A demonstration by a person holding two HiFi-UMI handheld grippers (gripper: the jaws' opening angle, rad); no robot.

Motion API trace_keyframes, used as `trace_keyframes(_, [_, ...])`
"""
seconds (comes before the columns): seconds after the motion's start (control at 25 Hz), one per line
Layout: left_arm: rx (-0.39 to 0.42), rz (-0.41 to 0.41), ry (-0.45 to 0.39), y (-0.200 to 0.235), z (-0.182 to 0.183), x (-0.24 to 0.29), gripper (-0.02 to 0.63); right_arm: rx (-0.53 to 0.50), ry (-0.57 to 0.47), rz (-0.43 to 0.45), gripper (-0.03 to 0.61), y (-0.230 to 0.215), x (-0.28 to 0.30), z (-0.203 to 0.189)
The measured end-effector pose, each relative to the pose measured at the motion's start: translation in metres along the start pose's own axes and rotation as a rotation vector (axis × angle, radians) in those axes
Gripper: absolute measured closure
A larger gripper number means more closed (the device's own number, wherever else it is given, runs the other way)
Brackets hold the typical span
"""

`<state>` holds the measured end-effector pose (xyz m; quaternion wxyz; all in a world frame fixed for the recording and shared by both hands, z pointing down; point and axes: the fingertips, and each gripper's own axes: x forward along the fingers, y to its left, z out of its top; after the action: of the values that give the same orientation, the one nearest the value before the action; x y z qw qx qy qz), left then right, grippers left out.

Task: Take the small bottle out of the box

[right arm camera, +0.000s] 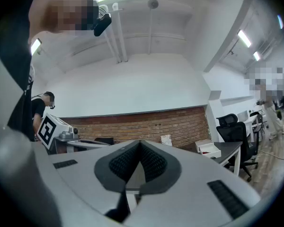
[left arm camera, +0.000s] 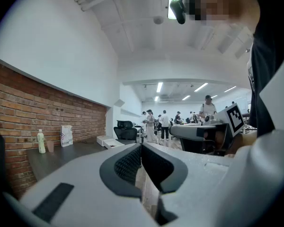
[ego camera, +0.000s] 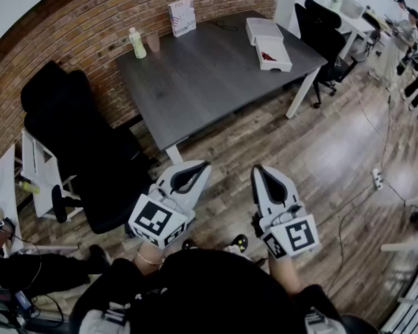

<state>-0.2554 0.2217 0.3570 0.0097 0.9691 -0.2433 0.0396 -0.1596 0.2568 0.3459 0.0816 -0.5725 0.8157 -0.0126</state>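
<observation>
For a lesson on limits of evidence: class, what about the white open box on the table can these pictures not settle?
- Head view: the open box holds a red patch, too small to identify.
- Right gripper view: its near wall hides most of the inside.
- Left gripper view: the open box is too small; contents unseen.

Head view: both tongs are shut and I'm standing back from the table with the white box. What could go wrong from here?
1. The left tongs and right tongs are shut; pushed into the white box like that, they would likely knock its contents rather than grip.
2. The pale green bottle at the table's far corner stands outside the box and could be mistaken for the target.
</observation>
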Motion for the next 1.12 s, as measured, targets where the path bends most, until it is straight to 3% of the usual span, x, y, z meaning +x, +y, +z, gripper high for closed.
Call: trace_keyframes(1.12, [-0.010, 0.007, 0.029, -0.037, -0.014, 0.057, 0.608, 0.017, 0.004, -0.049, 0.550, -0.074, -0.034, -0.010])
